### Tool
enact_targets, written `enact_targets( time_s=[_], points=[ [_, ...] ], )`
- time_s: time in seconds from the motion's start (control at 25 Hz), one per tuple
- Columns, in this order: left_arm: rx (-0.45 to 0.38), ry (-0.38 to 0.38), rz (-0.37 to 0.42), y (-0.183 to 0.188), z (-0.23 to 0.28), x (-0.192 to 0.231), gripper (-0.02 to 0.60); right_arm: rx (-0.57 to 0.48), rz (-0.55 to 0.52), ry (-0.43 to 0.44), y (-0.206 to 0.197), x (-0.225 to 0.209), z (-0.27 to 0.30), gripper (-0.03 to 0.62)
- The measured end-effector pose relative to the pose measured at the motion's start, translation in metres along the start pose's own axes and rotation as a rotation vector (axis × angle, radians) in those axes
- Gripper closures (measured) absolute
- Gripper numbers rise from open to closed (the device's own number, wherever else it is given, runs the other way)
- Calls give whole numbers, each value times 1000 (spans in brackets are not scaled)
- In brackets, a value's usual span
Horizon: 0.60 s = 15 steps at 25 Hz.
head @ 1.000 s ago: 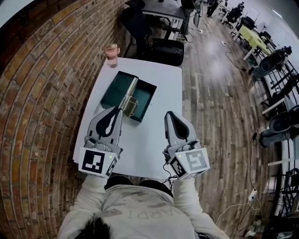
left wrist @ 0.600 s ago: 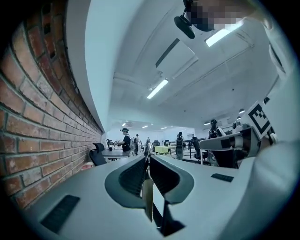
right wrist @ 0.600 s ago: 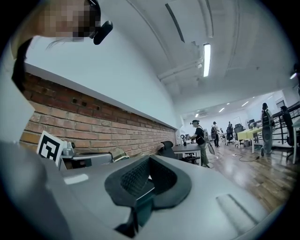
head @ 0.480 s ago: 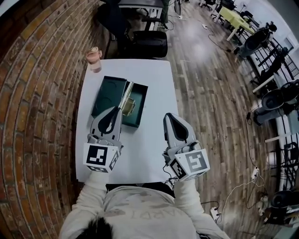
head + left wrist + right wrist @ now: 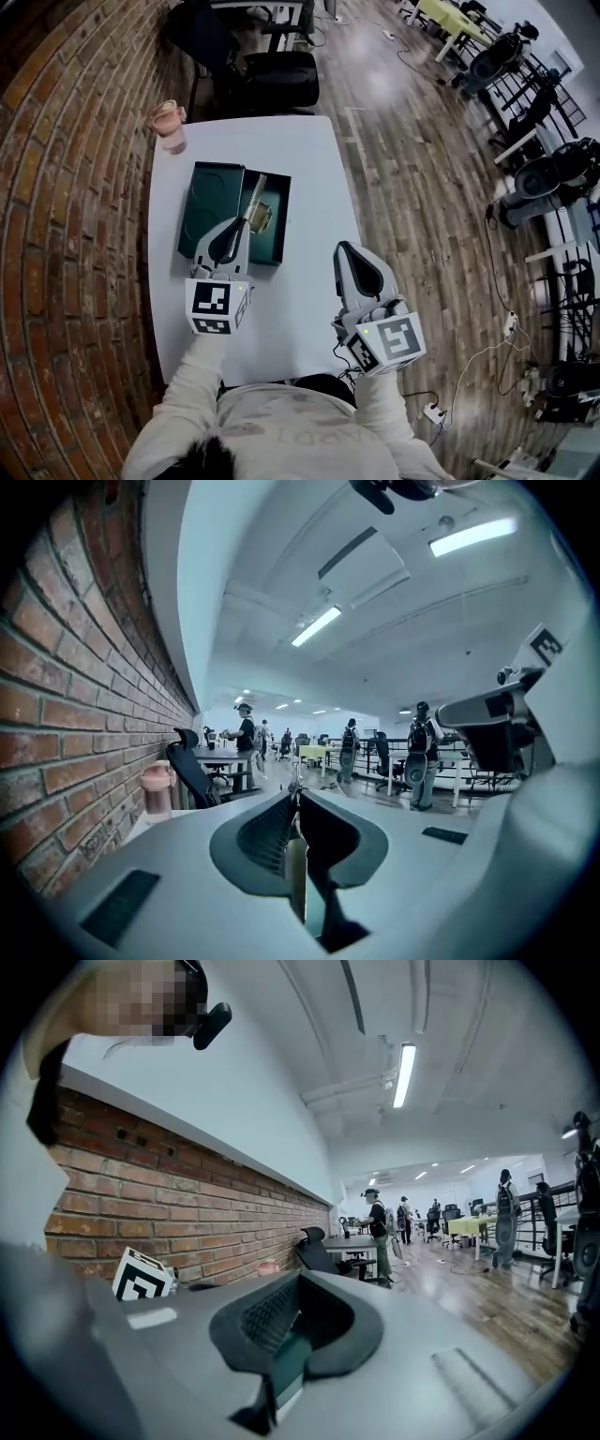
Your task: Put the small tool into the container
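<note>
Beside the brick wall, your white table (image 5: pixel 309 187) is bearing the dark container (image 5: pixel 202 202). Your left gripper (image 5: pixel 240 223) is clamping the small tool (image 5: pixel 255 197) over it, while your right gripper (image 5: pixel 345 247) is idling closed and empty. Lowering and releasing is likely coming next.

Left tongs (image 5: pixel 244 222), right tongs (image 5: pixel 345 247): two. One tool (image 5: pixel 258 192), container (image 5: pixel 201 202), cup (image 5: pixel 169 127), table (image 5: pixel 305 173).
</note>
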<state>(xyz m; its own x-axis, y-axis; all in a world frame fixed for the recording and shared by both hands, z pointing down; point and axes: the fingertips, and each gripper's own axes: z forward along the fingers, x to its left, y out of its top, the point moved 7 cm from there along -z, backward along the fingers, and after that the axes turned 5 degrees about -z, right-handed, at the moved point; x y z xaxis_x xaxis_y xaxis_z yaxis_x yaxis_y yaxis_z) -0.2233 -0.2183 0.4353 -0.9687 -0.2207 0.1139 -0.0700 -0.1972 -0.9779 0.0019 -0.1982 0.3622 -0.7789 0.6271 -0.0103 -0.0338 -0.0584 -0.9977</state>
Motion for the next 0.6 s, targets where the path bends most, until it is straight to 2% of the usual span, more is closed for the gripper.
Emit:
enact_targets(
  time_s=[0.32,0.6],
  points=[
    [91,8,-17,-34,32,14,549,64,-18,-54,-11,-2,2,583],
    [156,23,-7,-51,56,6,549,100,-27,-91,-16,-11,-6,583]
  ],
)
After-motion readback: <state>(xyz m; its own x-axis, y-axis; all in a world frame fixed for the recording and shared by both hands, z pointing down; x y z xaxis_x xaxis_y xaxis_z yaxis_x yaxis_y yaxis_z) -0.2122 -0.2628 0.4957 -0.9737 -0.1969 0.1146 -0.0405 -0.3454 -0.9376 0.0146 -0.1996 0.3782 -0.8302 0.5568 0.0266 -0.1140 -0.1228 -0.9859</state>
